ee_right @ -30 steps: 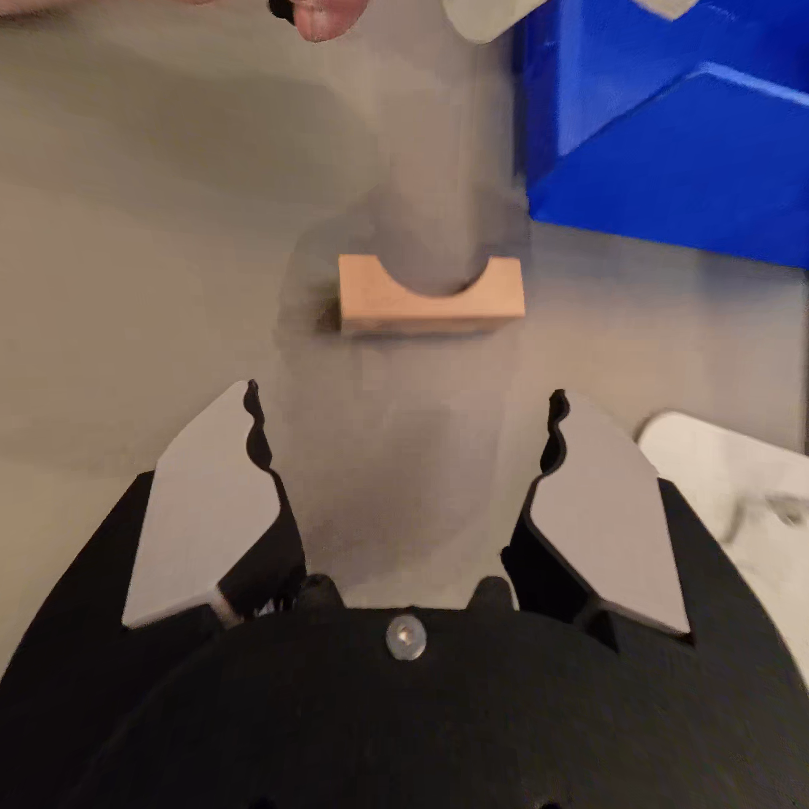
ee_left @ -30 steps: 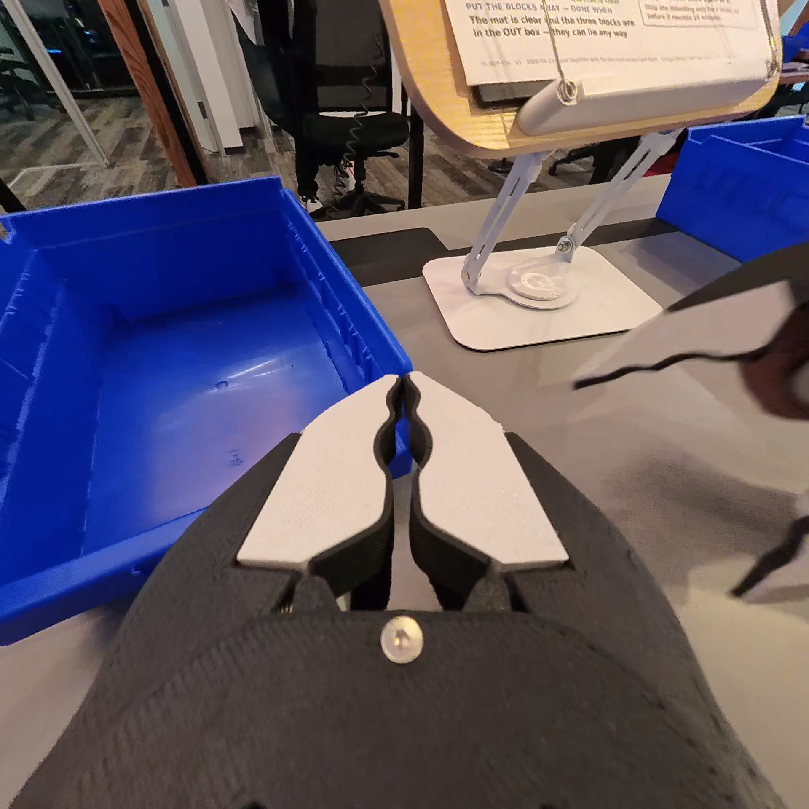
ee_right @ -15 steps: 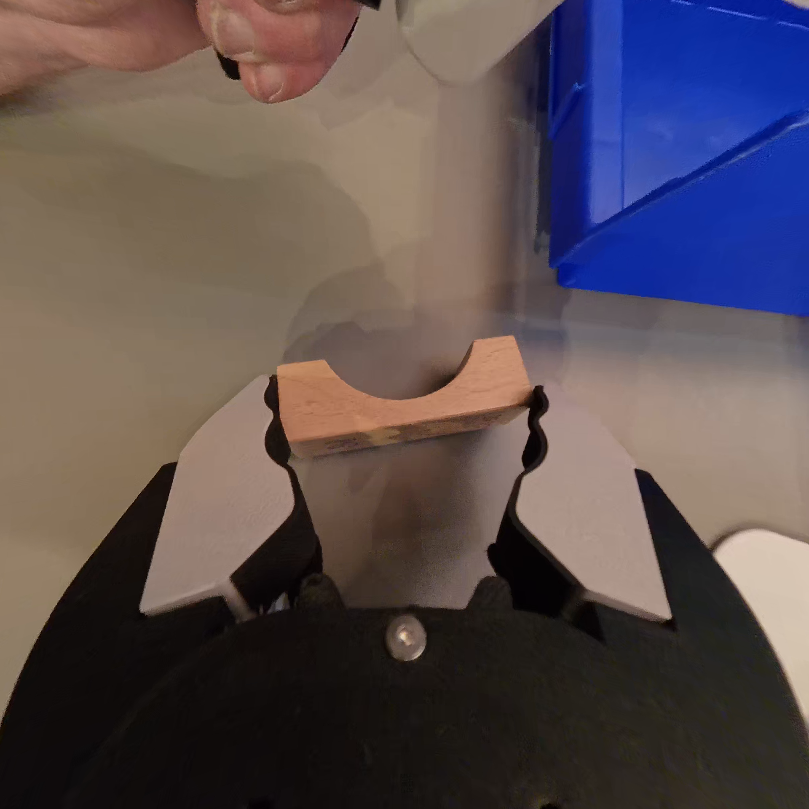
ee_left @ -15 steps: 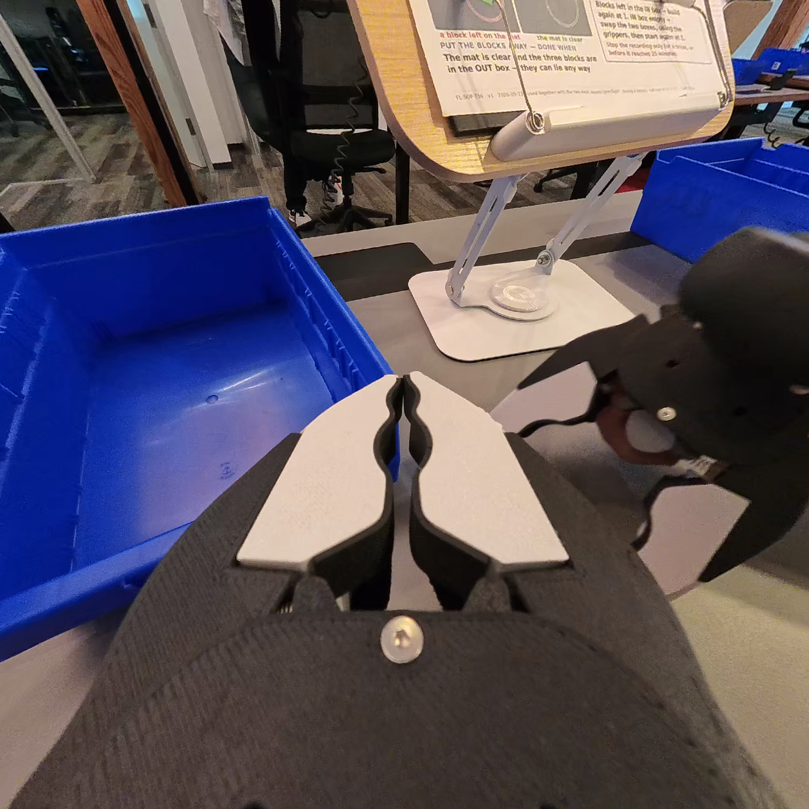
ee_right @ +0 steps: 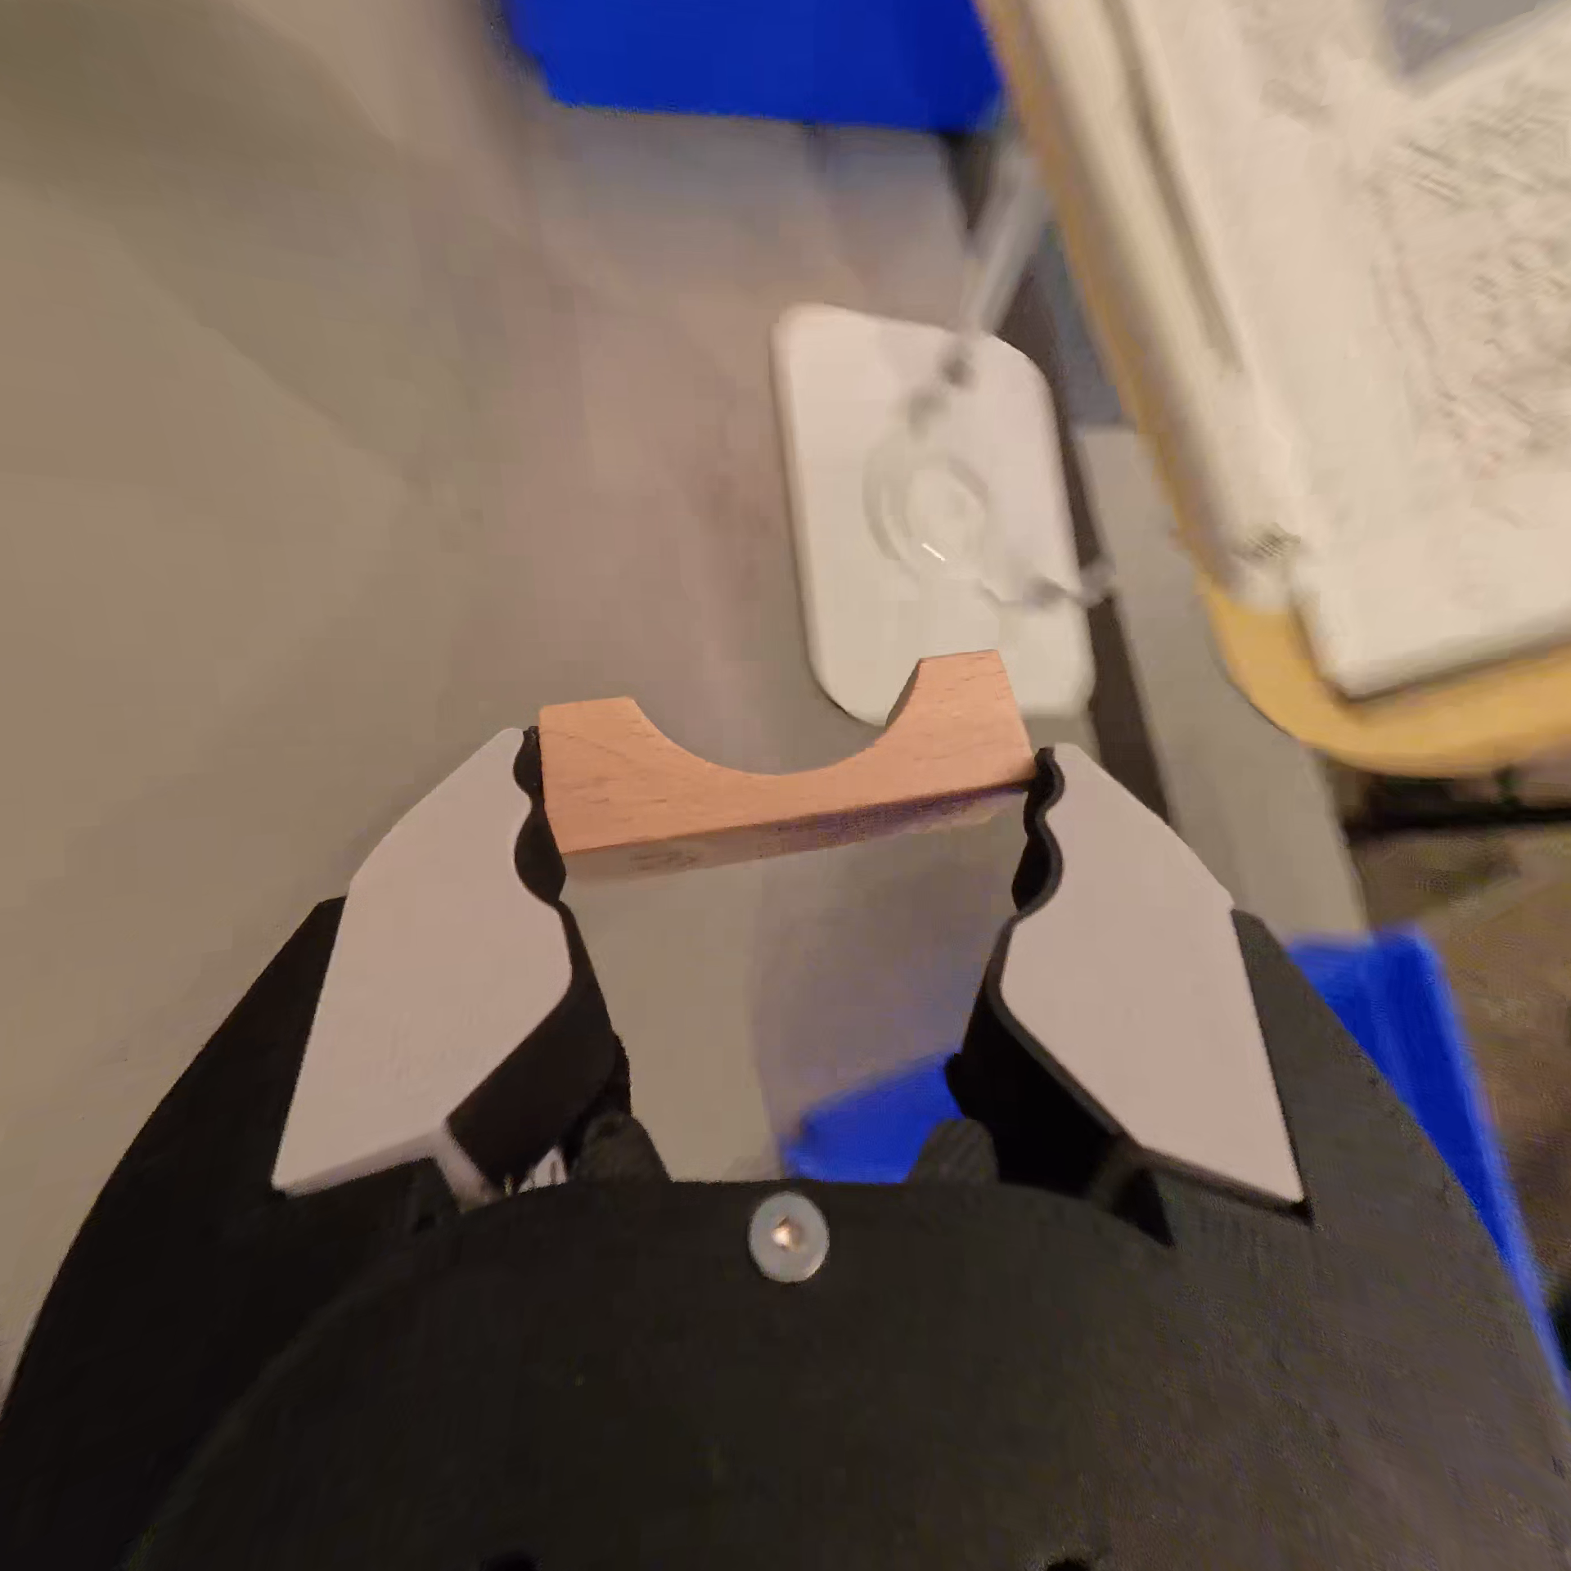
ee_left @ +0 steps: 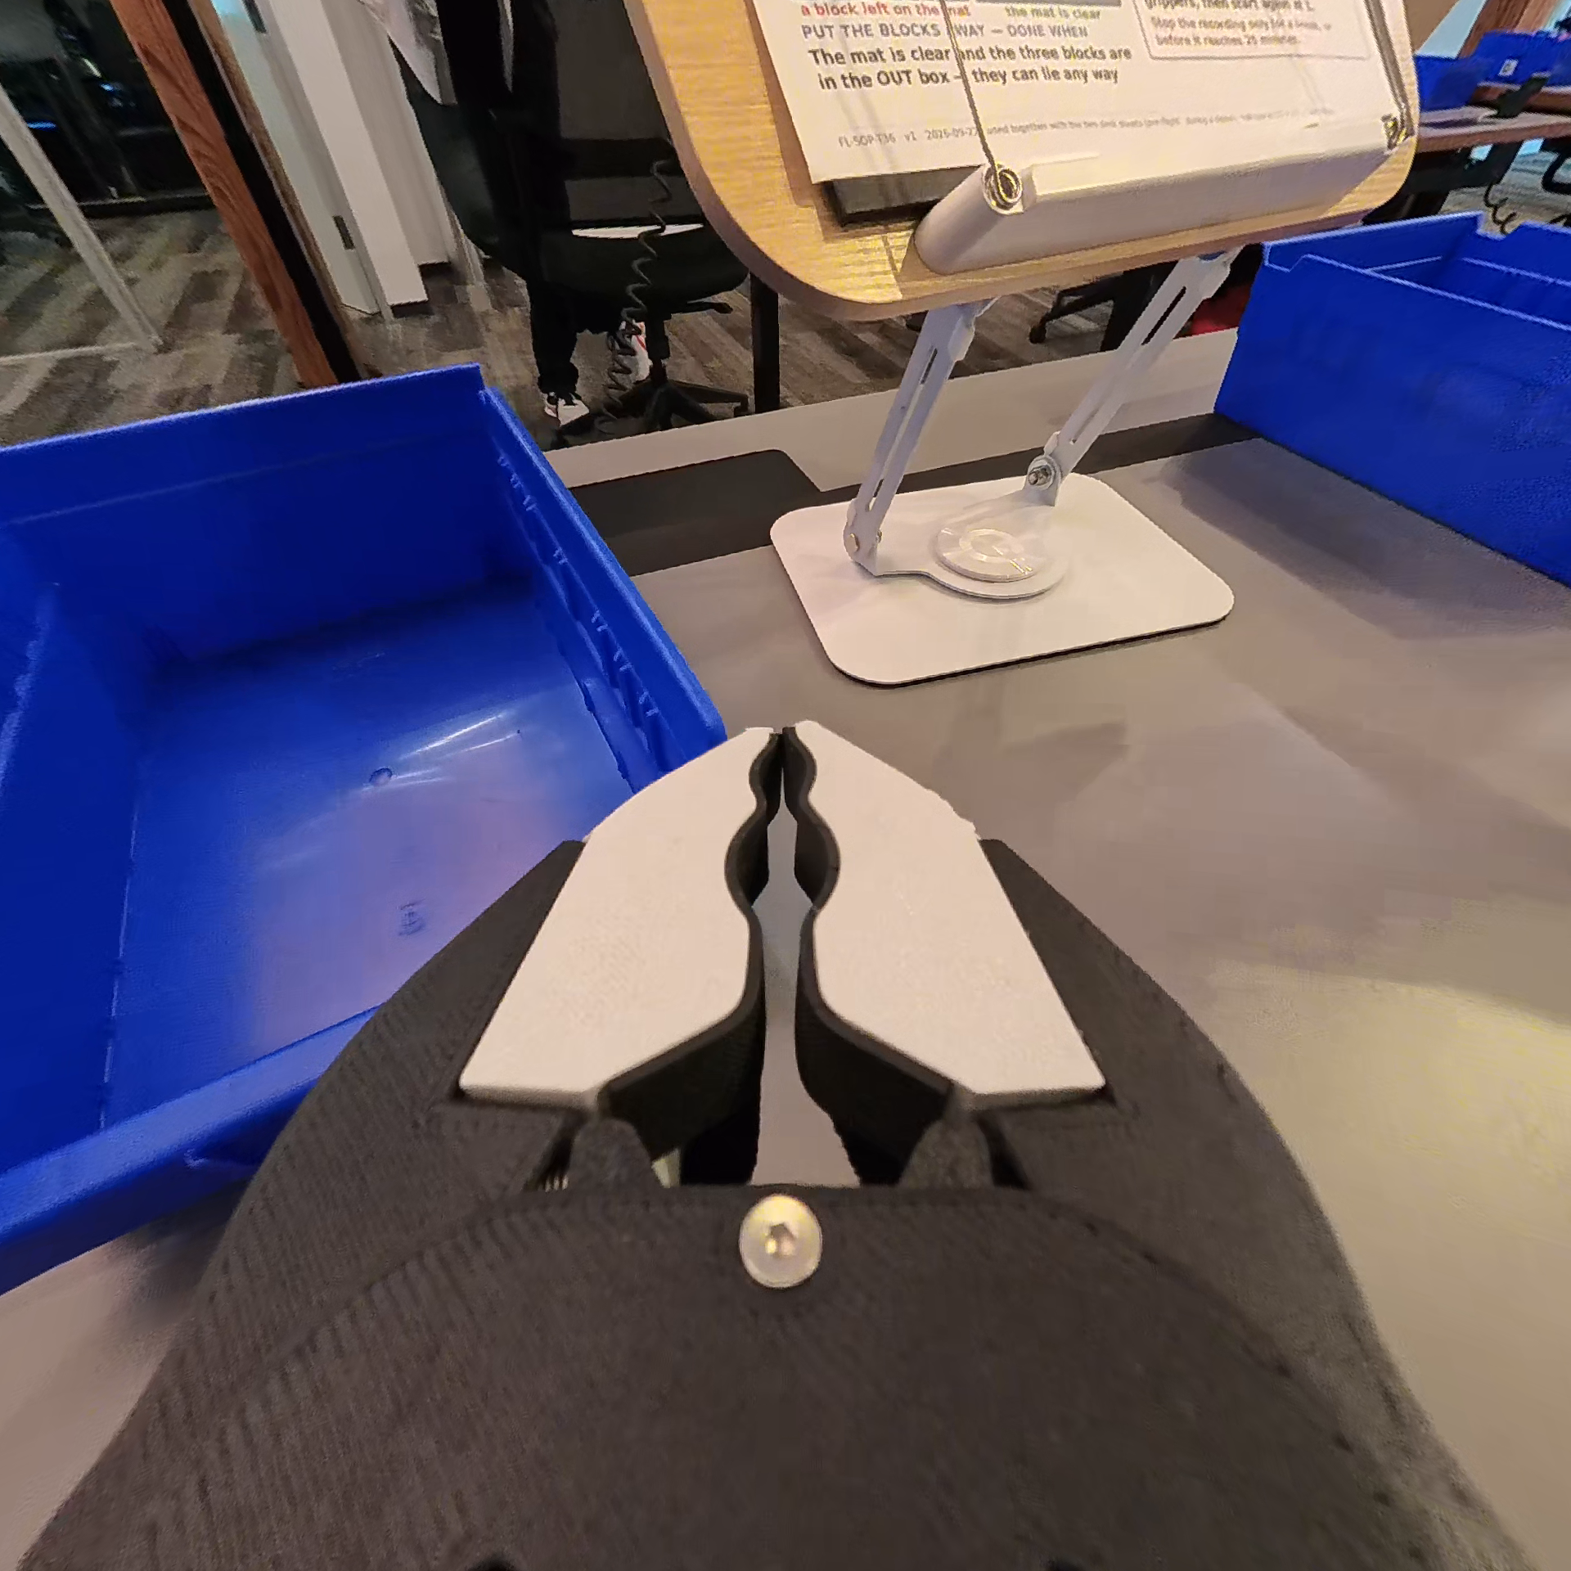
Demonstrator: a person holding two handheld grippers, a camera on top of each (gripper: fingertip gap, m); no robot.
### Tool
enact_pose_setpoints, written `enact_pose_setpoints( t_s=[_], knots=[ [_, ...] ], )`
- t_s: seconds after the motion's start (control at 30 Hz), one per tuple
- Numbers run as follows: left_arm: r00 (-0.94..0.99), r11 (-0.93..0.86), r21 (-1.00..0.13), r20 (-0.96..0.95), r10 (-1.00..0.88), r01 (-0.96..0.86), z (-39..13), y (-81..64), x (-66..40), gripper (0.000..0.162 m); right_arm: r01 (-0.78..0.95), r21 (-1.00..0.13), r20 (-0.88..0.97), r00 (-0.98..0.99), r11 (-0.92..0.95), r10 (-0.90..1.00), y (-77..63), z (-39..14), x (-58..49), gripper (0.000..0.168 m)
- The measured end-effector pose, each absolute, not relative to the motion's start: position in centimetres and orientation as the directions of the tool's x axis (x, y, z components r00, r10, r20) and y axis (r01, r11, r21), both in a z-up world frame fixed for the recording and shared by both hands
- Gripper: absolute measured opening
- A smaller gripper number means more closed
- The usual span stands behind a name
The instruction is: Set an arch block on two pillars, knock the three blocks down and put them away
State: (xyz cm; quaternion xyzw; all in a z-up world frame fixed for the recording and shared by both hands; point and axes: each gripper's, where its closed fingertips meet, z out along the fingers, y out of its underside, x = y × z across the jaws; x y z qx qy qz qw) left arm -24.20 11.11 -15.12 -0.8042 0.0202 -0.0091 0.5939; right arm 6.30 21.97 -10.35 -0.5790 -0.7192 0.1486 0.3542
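Left wrist view. The left gripper point(ee_left: 782, 738) has its jaws pressed together, tips nearly meeting, with nothing between them. It hangs above the grey surface point(ee_left: 1190, 808), its tips over the near right corner of a blue bin point(ee_left: 255, 765). The visible floor of that bin is bare plastic; no block shows in it. Beyond the tips stands a document stand point(ee_left: 1003, 586): a white base plate flat on the surface, two white struts rising to a tilted wooden board that carries a printed sheet point(ee_left: 1063, 76). A second blue bin point(ee_left: 1403, 382) sits at the right edge of the surface, well apart from the first. An office chair point(ee_left: 629, 255) stands on the floor behind the surface. Neither the arch block nor the right gripper appears in this view.

Right wrist view. The right gripper point(ee_right: 786, 786) has its jaws spread to the length of the arch block point(ee_right: 765, 791) and is pinching it end to end, one fingertip against each short face. The block is pale wood, held clear of the surface point(ee_right: 340, 425), with its curved cut-out facing away from the camera and its right end somewhat higher than its left. The background is motion-blurred. The document stand's white base point(ee_right: 850, 510) lies beyond the block; its board and sheet fill the upper right. Blue bin plastic point(ee_right: 748, 59) shows at the top edge, and more blue point(ee_right: 1403, 1063) at the lower right behind the gripper body. No pillar blocks are visible.
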Motion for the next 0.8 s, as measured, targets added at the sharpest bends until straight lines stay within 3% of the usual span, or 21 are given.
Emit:
enact_pose_setpoints(
  t_s=[0.1, 0.23, 0.5, 0.8],
  knots=[
    [0.999, -0.304, -0.952, -0.015, -0.042, -0.027, -15.4, 11.3, -24.2, 0.000, 0.803, -0.560, 0.427, 0.070, 0.203, 0.902, 28.4, -7.7, 12.6, 0.106],
    [0.999, -0.316, -0.948, -0.019, -0.045, -0.032, -15.8, 11.5, -24.1, 0.000, 0.923, -0.379, 0.501, 0.148, 0.062, 0.853, 37.4, -9.3, 19.2, 0.106],
    [0.998, -0.341, -0.939, -0.026, -0.049, -0.041, -16.7, 11.8, -24.1, 0.000, 0.990, 0.140, 0.531, -0.085, 0.011, 0.843, 46.3, -17.6, 25.1, 0.106],
    [0.998, -0.356, -0.933, -0.030, -0.064, -0.050, -17.2, 12.1, -23.7, 0.000, 0.957, 0.288, 0.449, -0.146, 0.012, 0.882, 50.5, -21.6, 26.5, 0.106]
  ],
)
